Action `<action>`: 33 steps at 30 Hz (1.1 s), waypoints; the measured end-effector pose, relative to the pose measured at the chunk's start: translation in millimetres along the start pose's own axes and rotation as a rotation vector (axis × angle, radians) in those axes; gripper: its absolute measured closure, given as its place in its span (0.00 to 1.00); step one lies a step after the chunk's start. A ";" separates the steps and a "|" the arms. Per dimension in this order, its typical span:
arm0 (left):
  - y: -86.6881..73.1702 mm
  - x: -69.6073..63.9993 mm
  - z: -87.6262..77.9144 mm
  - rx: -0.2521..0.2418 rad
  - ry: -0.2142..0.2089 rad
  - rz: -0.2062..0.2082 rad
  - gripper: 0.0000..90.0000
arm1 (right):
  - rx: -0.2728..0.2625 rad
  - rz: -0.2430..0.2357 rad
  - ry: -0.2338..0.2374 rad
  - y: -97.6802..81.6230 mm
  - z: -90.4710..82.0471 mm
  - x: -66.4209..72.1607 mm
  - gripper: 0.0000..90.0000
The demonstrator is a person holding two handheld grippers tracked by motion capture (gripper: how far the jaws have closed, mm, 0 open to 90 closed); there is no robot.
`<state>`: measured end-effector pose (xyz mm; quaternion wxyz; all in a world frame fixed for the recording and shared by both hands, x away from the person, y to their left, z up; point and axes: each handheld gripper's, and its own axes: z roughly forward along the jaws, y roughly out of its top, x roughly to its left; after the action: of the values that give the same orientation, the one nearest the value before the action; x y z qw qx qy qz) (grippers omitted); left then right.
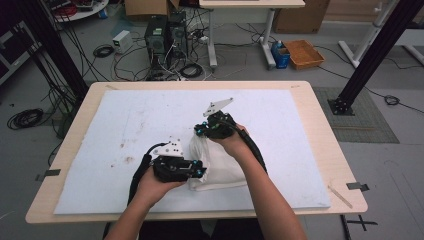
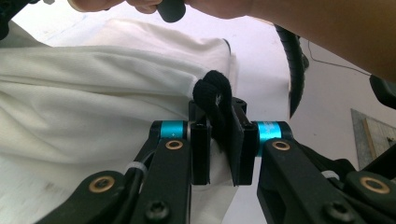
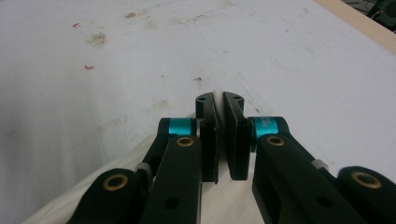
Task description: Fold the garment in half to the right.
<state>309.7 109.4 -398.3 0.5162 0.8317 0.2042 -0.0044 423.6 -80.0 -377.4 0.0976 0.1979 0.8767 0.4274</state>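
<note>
Pinching a white cloth bag (image 1: pixel 216 165), left gripper (image 2: pixel 218 140), right gripper (image 3: pixel 222 135)

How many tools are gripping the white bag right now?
2. The left tool clamps the white bag at its black strap; the right tool pinches its upper edge.

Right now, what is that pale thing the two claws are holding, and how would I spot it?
Look at the wooden table with the big white sheet on it. Near its front edge lies a cream-white cloth bag, crumpled, pinched between the left claw and the right claw. It is the one soft thing there, and its black strap is caught in the left claw.
</note>
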 end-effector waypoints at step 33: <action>40.7 -3.2 111.2 0.089 -0.107 0.013 0.90 | 0.044 0.113 -0.154 -74.3 -63.3 -38.7 0.95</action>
<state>343.5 -3.0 -414.6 0.4891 0.8536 0.1706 -0.0547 417.4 -183.0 -396.9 0.1361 0.2817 0.8631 0.3965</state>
